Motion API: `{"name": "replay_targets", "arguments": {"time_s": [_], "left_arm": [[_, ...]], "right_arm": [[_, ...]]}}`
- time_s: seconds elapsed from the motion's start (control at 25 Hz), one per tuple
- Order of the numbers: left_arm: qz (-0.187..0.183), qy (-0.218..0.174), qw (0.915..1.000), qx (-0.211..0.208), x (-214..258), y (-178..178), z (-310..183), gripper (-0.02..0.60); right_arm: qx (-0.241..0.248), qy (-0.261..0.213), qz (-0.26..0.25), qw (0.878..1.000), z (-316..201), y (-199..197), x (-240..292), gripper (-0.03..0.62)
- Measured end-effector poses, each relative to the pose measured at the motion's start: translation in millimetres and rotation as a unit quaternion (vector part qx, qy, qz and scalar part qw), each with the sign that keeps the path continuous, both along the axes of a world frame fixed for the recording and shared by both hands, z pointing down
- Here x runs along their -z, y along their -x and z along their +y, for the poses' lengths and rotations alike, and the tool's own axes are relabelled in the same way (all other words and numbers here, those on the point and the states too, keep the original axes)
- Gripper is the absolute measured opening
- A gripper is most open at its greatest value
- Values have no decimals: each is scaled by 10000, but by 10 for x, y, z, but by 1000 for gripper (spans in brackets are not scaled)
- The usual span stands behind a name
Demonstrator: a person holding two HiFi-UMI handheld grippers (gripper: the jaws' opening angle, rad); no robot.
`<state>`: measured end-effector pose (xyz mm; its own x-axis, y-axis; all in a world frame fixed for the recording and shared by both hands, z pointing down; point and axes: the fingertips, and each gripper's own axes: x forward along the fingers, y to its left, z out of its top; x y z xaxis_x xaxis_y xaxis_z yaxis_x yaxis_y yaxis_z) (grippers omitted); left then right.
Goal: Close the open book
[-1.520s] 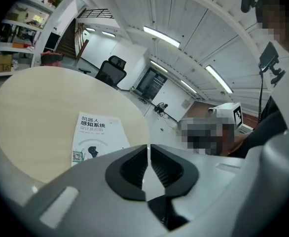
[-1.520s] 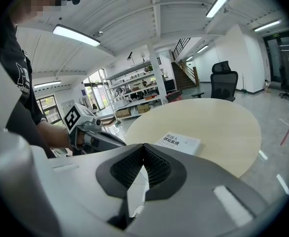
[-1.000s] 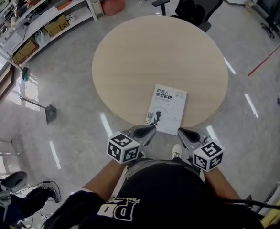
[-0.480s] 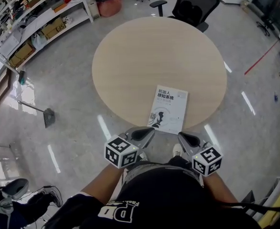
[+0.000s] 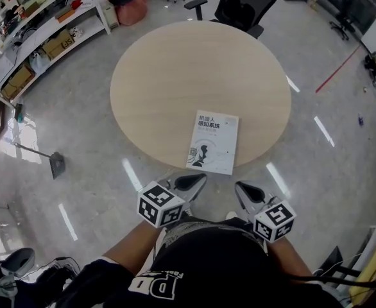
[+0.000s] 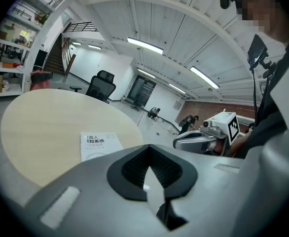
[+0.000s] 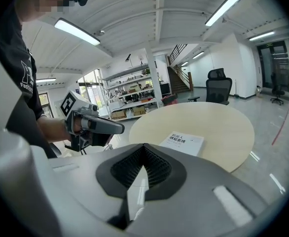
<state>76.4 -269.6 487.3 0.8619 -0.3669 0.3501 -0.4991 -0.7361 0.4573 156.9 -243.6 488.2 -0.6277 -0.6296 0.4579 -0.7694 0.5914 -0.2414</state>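
The left gripper [image 5: 199, 179] is clenched on nothing. Its jaws are pressed together, and its own view shows only the tabletop beyond them. A second ago its tip reached about up to the near left corner of the cover. Now it is a little farther back, with a strip of floor showing between tip and book. It hangs off the edge of the table [image 5: 143, 88], close to the person's waist.

The book [image 5: 213, 142] lies ahead of both grippers, just to the right of the left one's line. It is flat and closed near the table's near rim, with the front cover facing up. It does not appear to have shifted on the tabletop over the last second.

The right gripper [image 5: 240, 188] is also clamped together and empty. It has drawn back too, so the book now sits ahead of it and off to its left, well clear of its tip.

With the cover down and both grippers off the book and retreating, the closing looks finished. I judge this to be the withdrawal after the work, not a fresh approach.
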Motion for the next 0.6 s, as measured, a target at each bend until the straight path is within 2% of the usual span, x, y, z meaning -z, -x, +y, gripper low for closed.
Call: {"name": "replay_targets", "arguments": {"time_s": [0.16,0.36,0.6], "left_arm": [[-181,-143,9997,38,68,-204,96,8],[-67,84,9993,352,36,-582,334,8],[-168,43,9974,696,117,-967,732,8]], "right_arm": [[203,-154,62,9997,125,-179,118,8],[402,-198,-50,9990,365,-540,157,8],[700,-275,-240,9969,674,-958,215,8]]}}
